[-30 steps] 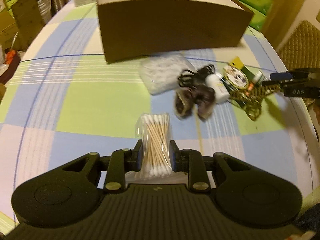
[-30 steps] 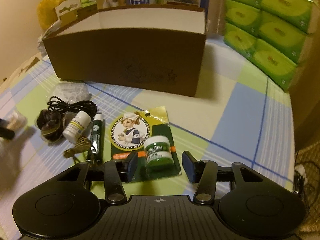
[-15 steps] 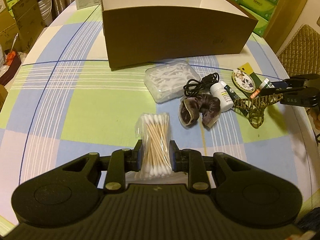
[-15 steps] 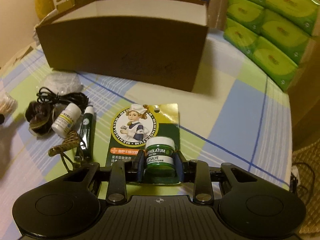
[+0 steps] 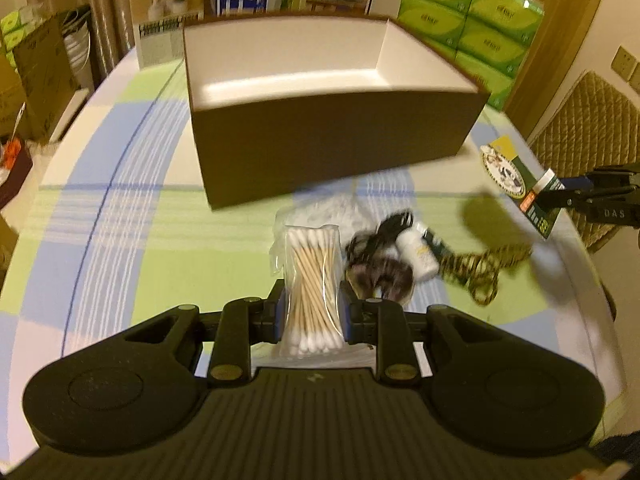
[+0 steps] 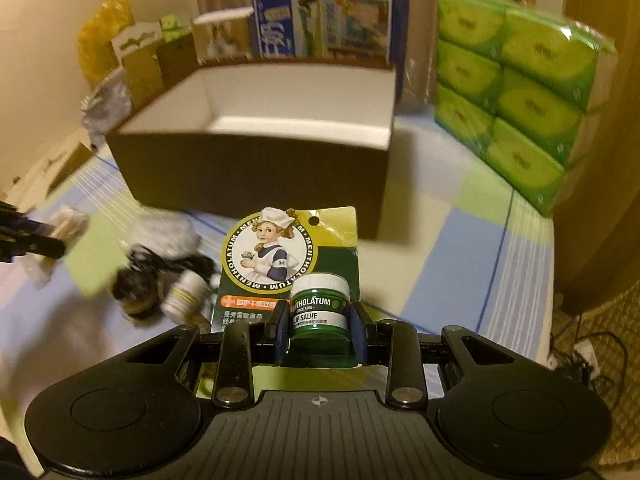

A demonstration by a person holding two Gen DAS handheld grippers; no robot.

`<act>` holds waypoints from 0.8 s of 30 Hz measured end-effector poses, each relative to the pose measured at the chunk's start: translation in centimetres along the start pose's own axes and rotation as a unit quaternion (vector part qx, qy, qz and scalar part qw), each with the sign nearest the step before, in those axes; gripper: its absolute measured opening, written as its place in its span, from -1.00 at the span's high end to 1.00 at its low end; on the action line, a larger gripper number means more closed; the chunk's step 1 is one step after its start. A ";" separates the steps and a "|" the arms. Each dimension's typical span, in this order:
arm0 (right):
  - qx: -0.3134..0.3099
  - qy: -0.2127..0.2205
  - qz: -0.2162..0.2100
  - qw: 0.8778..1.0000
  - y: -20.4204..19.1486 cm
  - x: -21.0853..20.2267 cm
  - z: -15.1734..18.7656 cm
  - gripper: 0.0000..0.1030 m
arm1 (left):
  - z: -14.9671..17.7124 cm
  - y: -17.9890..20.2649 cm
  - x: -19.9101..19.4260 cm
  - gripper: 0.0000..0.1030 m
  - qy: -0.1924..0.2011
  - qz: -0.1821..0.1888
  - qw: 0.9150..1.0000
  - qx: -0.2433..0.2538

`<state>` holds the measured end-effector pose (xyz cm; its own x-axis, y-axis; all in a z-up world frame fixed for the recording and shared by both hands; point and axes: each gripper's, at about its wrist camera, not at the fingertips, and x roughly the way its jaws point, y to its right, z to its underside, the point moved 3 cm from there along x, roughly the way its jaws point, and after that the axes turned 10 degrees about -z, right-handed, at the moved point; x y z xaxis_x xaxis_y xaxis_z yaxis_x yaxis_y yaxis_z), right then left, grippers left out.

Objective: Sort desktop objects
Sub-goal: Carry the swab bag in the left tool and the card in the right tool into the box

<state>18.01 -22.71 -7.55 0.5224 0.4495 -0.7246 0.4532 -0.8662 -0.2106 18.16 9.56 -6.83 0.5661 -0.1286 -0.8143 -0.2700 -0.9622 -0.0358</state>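
Left gripper (image 5: 311, 316) clamped on bag of cotton swabs (image 5: 313, 284), held clear of the counter (image 5: 120, 220) in front of the open brown box (image 5: 332, 152). Right gripper (image 6: 319, 326) clamped on green lip salve jar (image 6: 319, 307) with backing card (image 6: 276, 258) attached, lifted, facing same box (image 6: 256, 168). Left on counter near box front wall: clear plastic case (image 5: 340, 210), black cable (image 5: 384, 228), white bottle (image 5: 418, 250), brown scrunchie (image 5: 380, 278), gold clip (image 5: 486, 266). Green tissue packs (image 6: 516, 92) at far right corner.
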 end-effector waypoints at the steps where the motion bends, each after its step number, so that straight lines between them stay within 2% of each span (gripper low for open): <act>1: 0.000 0.005 -0.007 1.000 -0.3 -0.2 -0.6 0.44 | -0.5 0.0 -0.2 0.58 0.007 0.002 1.000 0.000; 7: -0.016 0.031 -0.034 0.999 -1.3 -0.5 -5.1 0.44 | -4.2 0.1 -0.9 0.58 0.043 0.015 0.999 0.013; 15: -0.042 0.053 -0.033 0.997 -1.0 1.8 -12.1 0.44 | -11.2 -0.1 -0.5 0.58 0.092 0.025 0.995 0.027; 19: -0.037 0.044 -0.023 0.998 -0.4 4.4 -15.0 0.44 | -15.0 -0.6 1.3 0.58 0.092 0.034 0.995 0.019; 24: -0.030 0.013 -0.005 0.999 0.9 8.4 -17.0 0.44 | -19.0 -1.1 5.0 0.58 0.067 0.043 0.997 0.006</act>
<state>35.06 -16.01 -2.66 0.5369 0.4638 -0.7047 0.4996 -0.8479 -0.1774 36.13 5.40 0.14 0.6387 -0.2421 -0.7304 -0.3307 -0.9434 0.0235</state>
